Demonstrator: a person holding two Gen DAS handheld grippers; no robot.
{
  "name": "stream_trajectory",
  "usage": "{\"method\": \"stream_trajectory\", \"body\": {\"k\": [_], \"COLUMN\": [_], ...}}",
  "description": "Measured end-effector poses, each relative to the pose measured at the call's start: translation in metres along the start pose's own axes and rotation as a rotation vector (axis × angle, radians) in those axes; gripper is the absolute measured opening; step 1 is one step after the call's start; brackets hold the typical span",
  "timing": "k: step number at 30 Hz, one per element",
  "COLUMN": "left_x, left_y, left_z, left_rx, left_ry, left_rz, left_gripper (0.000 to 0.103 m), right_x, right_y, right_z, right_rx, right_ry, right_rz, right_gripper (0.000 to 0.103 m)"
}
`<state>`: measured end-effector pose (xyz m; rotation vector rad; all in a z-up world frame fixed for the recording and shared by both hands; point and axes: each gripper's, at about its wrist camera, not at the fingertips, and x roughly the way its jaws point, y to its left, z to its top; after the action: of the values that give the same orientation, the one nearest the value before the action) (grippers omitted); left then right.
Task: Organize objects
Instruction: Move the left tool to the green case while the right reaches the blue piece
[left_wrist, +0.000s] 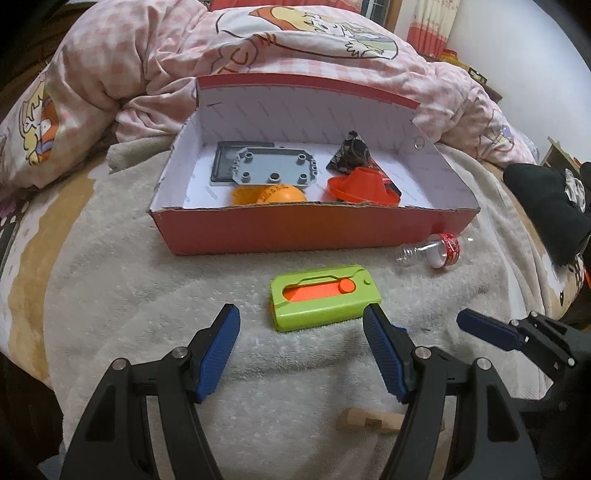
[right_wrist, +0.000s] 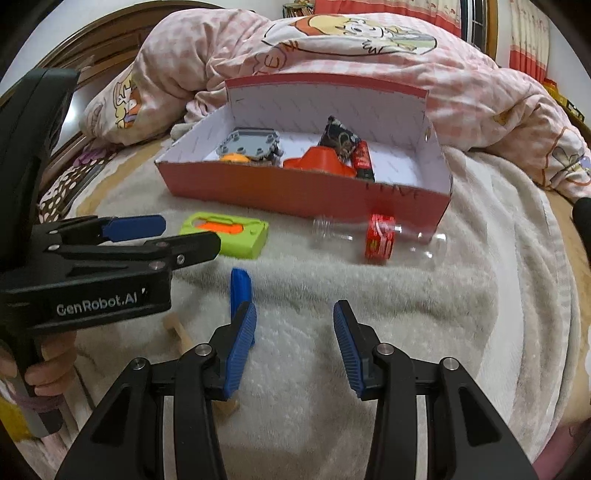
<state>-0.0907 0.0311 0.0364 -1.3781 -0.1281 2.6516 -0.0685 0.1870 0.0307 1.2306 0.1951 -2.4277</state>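
We are bringing the left gripper down with its jaws wide apart and empty; the green and orange sliding toy is lying just ahead of its tips, short of the red cardboard box. We are aiming to straddle its narrow sides squarely. The right gripper is hanging half apart, empty, with the clear plastic bottle ahead of it.

A box sits on a blanket, with a quilt behind it. In the box lie a plate at left, a ball nearer, and a cone at right. Before the box lie a case and, further right, a bottle. A wooden block lies nearest.
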Motion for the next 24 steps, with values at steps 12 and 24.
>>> {"method": "stream_trajectory", "body": {"k": [12,24], "left_x": [0.021,0.034], "left_y": [-0.002,-0.007], "left_z": [0.01,0.018], "left_rx": [-0.047,-0.06], "left_ry": [0.047,0.041], "left_rz": [-0.043,-0.042], "left_gripper": [0.07,0.074], "right_x": [0.004,0.007], "right_y": [0.007,0.019], "right_z": [-0.002,-0.002], "right_rx": [-0.011,-0.035], "right_ry": [0.006,0.019], "right_rz": [0.026,0.063], "right_gripper": [0.045,0.045]}}
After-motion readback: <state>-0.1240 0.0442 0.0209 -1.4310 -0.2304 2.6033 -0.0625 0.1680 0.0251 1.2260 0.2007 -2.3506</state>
